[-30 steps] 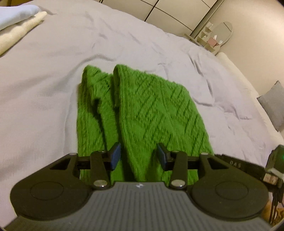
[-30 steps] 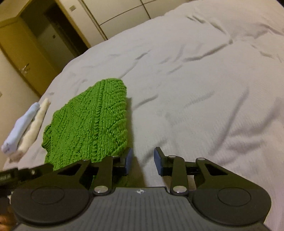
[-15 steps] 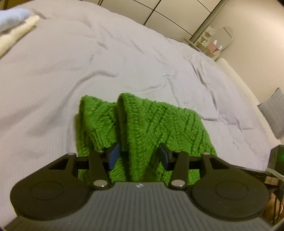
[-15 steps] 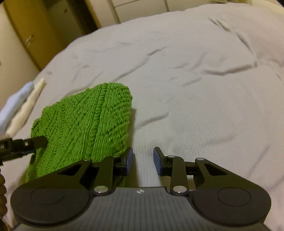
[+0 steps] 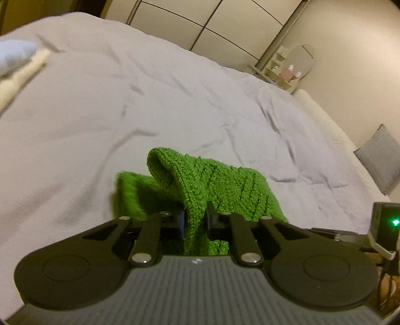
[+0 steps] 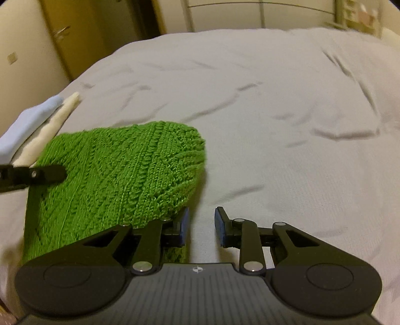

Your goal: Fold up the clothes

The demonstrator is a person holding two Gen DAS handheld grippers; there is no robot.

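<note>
A folded green knit sweater [image 5: 225, 185] lies on the grey bedspread [image 5: 125, 100]. My left gripper [image 5: 195, 220] is shut on the sweater's near edge, which bunches up between the fingers. In the right wrist view the sweater [image 6: 120, 175] lies at the left. My right gripper [image 6: 201, 226] is open and empty, just right of the sweater's near corner, above the bedspread [image 6: 275, 125]. A finger of the left gripper [image 6: 37, 173] shows at the left edge, on the sweater.
Folded pale blue [image 6: 27, 122] and cream [image 6: 50, 130] clothes lie at the bed's far left; they also show in the left wrist view [image 5: 17, 57]. A grey pillow [image 5: 382, 155] lies at the right. Wardrobe doors [image 5: 200, 22] and a mirror shelf [image 5: 292, 65] stand behind.
My left gripper has moved in low over the sweater's near edge and shut on it. My right gripper has swung to the right and stays open.
</note>
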